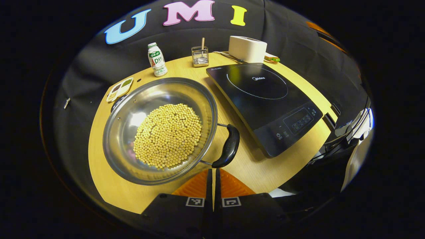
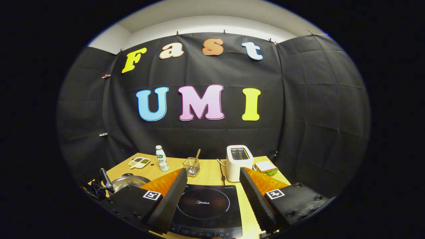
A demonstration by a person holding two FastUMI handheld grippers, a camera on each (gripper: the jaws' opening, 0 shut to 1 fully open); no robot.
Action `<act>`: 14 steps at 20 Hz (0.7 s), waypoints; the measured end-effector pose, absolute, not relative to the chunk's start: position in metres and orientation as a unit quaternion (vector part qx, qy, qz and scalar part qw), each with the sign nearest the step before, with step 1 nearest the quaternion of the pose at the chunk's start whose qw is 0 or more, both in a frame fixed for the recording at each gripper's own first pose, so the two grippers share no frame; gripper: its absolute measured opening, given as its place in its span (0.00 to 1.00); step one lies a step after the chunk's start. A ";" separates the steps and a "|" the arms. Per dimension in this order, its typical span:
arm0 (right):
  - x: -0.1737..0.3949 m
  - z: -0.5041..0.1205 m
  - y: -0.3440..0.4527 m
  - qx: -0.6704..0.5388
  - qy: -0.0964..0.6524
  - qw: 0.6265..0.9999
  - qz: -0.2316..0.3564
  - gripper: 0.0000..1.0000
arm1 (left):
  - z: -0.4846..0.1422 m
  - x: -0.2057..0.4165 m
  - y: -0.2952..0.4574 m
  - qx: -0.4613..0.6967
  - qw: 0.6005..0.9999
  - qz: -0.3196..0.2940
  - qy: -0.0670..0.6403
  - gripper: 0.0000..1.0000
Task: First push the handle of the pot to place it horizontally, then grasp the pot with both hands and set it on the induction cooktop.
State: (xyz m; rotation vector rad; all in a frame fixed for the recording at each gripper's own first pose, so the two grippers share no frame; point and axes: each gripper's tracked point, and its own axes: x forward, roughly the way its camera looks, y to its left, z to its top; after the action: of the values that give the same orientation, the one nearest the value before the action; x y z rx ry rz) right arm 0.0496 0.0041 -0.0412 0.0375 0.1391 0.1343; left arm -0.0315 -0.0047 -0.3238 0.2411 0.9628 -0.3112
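**Q:** Nearest the lens, what is there?

**A:** Two fingers of the left gripper (image 1: 212, 181), pressed together with nothing between them, low in the left gripper view. Their tips sit just short of the pot handle (image 1: 227, 146), a dark curved grip on two wire struts.

**Q:** Where is the pot?

**A:** The pot (image 1: 159, 130), a wide shiny steel pan heaped with pale yellow beans (image 1: 168, 134), rests on the table beside the induction cooktop (image 1: 264, 99), not on it. Its handle points toward the cooktop's near edge.

**Q:** So how much is done?

**A:** Very little, I judge. Whether the handle push is finished I cannot tell; the closed fingers near it suggest that step is in hand. Gripping with both tools and lifting onto the cooktop remain.

**Q:** And the other tool?

**A:** In the right gripper view, the right gripper (image 2: 212, 189) is spread wide, holding nothing, hovering over the cooktop's near side.

**Q:** Describe the surface and room.

**A:** A pale wooden table (image 1: 109, 186) with a rounded edge. Along its back stand a small bottle (image 1: 157, 59), a wire holder (image 1: 200, 56) with a stick in it, a white toaster (image 1: 247, 48), a sandwich (image 2: 265, 167) and a small divided dish (image 1: 120, 89). Black cloth walls the booth; a pale ceiling shows above.
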 end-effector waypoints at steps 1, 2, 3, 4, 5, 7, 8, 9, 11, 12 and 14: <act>0.051 -0.040 0.002 0.018 0.069 0.995 0.067 0.98 | -0.324 -0.031 -0.007 0.115 0.867 -0.149 0.462 0.05; 0.053 -0.040 0.001 0.018 0.068 0.995 0.067 0.98 | -0.325 -0.030 -0.011 0.112 0.867 -0.150 0.461 0.05; 0.055 -0.039 -0.002 0.019 0.068 0.995 0.066 0.98 | -0.324 -0.028 -0.013 0.108 0.868 -0.149 0.461 0.05; 0.056 -0.040 -0.005 0.021 0.068 0.995 0.065 0.98 | -0.326 -0.026 -0.013 0.103 0.868 -0.146 0.463 0.05; 0.058 -0.040 -0.007 0.022 0.068 0.995 0.063 0.98 | -0.326 -0.025 -0.016 0.094 0.868 -0.144 0.465 0.05; 0.061 -0.039 -0.012 0.023 0.069 0.996 0.060 0.98 | -0.326 -0.022 -0.021 0.077 0.870 -0.139 0.468 0.05; 0.062 -0.040 -0.013 0.022 0.069 0.996 0.058 0.98 | -0.327 -0.020 -0.024 0.069 0.870 -0.138 0.468 0.05; 0.063 -0.040 -0.015 0.023 0.068 0.996 0.057 0.98 | -0.327 -0.017 -0.027 0.061 0.870 -0.137 0.469 0.03; 0.064 -0.041 -0.018 0.023 0.069 0.996 0.056 0.98 | -0.327 -0.012 -0.033 0.049 0.871 -0.135 0.471 0.05; 0.065 -0.041 -0.019 0.022 0.070 0.996 0.055 0.98 | -0.327 -0.008 -0.036 0.045 0.871 -0.136 0.470 0.05; 0.066 -0.041 -0.024 0.020 0.067 0.996 0.051 0.98 | -0.326 0.000 -0.042 0.042 0.871 -0.139 0.469 0.05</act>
State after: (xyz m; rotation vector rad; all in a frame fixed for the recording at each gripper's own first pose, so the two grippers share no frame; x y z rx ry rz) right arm 0.0660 -0.0241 -0.0408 0.0407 0.1348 0.1031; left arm 0.0001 -0.0424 -0.3258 0.0870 0.9795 -0.2912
